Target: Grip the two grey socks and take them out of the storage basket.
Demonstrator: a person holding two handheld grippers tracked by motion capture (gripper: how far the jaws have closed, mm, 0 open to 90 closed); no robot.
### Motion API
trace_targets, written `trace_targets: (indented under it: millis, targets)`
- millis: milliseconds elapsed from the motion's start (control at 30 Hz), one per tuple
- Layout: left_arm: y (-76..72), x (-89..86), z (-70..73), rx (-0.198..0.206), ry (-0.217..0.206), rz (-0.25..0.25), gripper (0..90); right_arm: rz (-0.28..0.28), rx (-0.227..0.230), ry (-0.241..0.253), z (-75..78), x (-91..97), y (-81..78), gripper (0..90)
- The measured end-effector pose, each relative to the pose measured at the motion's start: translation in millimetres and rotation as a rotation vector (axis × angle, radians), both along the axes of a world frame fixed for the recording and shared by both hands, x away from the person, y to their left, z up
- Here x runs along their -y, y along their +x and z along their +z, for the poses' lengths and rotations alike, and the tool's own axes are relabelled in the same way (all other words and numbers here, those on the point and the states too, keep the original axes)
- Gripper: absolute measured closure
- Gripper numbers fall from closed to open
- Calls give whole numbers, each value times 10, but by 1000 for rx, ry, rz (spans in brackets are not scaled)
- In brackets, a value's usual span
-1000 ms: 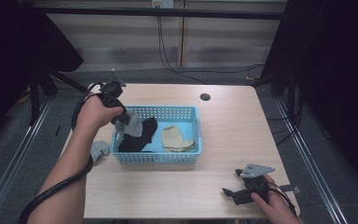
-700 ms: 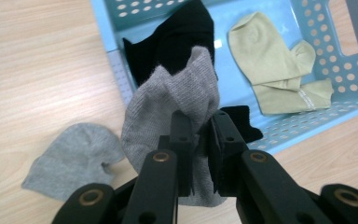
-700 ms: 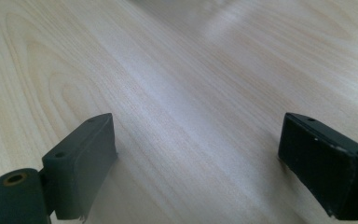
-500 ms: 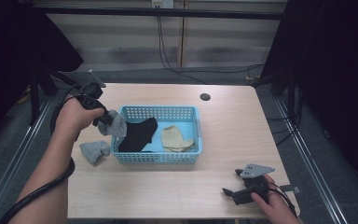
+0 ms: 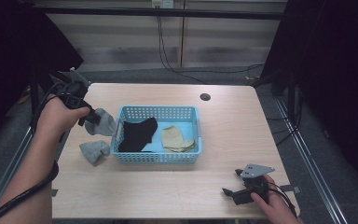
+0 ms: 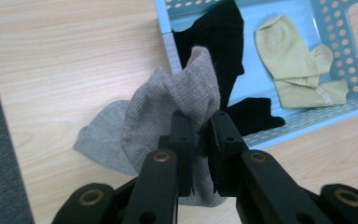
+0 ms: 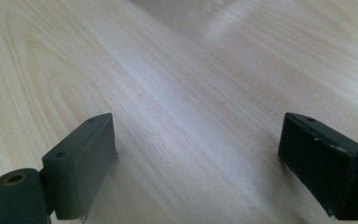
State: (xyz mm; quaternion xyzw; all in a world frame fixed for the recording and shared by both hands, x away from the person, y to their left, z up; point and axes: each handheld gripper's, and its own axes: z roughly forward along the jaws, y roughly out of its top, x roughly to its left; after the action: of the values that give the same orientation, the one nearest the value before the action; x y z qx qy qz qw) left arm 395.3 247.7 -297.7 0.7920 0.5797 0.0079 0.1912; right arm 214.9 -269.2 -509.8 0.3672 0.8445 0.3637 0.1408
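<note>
Pale wood-grain worktop [image 5: 223, 121], rectangular, with a dark round hole [image 5: 205, 97] near the far edge, right of centre. A light blue perforated basket [image 5: 157, 156] sits directly on it, left of centre (a black sock and a beige sock lie inside, not on the wood itself). A small grey sock [image 5: 94, 150] lies crumpled on the bare wood just beside the basket's left wall, near its front corner. At the near right corner the right hand-held gripper [image 5: 235, 194] rests on the surface, jaws wide apart over bare wood.
</note>
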Motion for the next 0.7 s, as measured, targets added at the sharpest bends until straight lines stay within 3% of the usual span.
trace_targets:
  millis: [100,467,700]
  targets:
    - [-23,-78,-10,-8,3,11,814,0,0,0,0,0,0,107]
    - [-88,-429,-181,22,-6,87,813,0,1,2,-2,-1,0,107]
    - [-37,-516,-474,41,-4,134,813,-1,1,2,-2,-1,0,107]
